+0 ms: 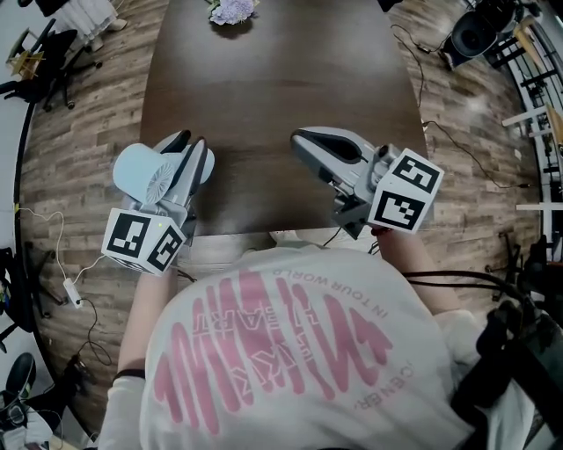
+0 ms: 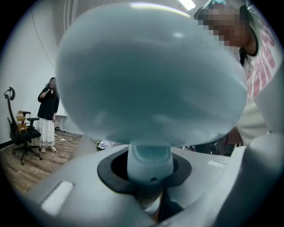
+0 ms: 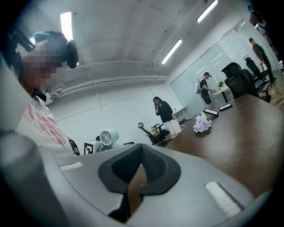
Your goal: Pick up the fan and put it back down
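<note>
Showing the left gripper clamped on the pale blue fan; its black pads close round the fan's short stem, and the rounded housing fills the left gripper view above them; the fan hangs at the left edge of the dark wooden tabletop, by the near-left corner, partly out over the plank floor; whether it touches the tabletop cannot be told; the right gripper is over the tabletop toward the near edge, jaws closed together with nothing between them; a purple bouquet lies at the far edge.
</note>
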The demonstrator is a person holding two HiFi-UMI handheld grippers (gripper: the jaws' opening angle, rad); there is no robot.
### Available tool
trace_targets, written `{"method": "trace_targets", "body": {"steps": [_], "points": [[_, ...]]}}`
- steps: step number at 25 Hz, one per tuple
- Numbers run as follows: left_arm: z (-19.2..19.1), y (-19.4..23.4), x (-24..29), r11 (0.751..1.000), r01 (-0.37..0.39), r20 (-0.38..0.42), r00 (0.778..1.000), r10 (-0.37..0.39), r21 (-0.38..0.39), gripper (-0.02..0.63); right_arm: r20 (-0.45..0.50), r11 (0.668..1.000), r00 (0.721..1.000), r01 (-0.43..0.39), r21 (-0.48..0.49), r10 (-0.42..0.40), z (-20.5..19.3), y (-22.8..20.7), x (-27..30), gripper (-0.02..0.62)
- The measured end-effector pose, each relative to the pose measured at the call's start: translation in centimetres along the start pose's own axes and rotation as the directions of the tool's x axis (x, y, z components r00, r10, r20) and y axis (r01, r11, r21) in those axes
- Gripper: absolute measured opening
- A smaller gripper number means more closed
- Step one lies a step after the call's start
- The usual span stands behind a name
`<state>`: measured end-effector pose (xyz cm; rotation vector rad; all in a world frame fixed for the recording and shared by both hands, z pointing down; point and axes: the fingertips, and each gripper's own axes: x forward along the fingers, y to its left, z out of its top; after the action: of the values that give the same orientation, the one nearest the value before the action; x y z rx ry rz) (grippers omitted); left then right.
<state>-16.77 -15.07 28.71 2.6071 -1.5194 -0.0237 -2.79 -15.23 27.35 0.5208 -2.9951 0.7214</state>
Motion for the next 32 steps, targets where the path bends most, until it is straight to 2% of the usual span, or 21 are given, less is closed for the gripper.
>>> {"method": "trace_targets", "body": {"steps": [19, 22, 26, 32], "points": [[-3.3, 0.1, 3.2, 0.999, 0.051, -0.05, 0.997, -0.051, -0.009, 0.118, 0.022, 0.998, 0.997, 0.068, 0.017, -0.068, -0.1, -2.3, -1.2, 0.006], [-3.5, 0.2, 3.6, 0.998, 0.064, -0.058, 0.996, -0.064, -0.003, 0.118, 0.018, 0.997, 0.997, 0.069, 0.022, -0.069, 0.0, -2.6, -0.8, 0.006], [-3.8, 0.7, 4.0, 0.999, 0.053, -0.07, 0.996, -0.053, -0.014, 0.118, 0.021, 0.996, 0.998, 0.056, 0.075, -0.058, 0.2, -3.5, -0.9, 0.006], [-4.2, 1.0, 3.9, 0.999, 0.05, -0.074, 0.996, -0.05, -0.004, 0.118, -0.003, 0.997, 0.999, 0.043, 0.064, -0.043, -0.5, -3.1, -0.3, 0.006]]}}
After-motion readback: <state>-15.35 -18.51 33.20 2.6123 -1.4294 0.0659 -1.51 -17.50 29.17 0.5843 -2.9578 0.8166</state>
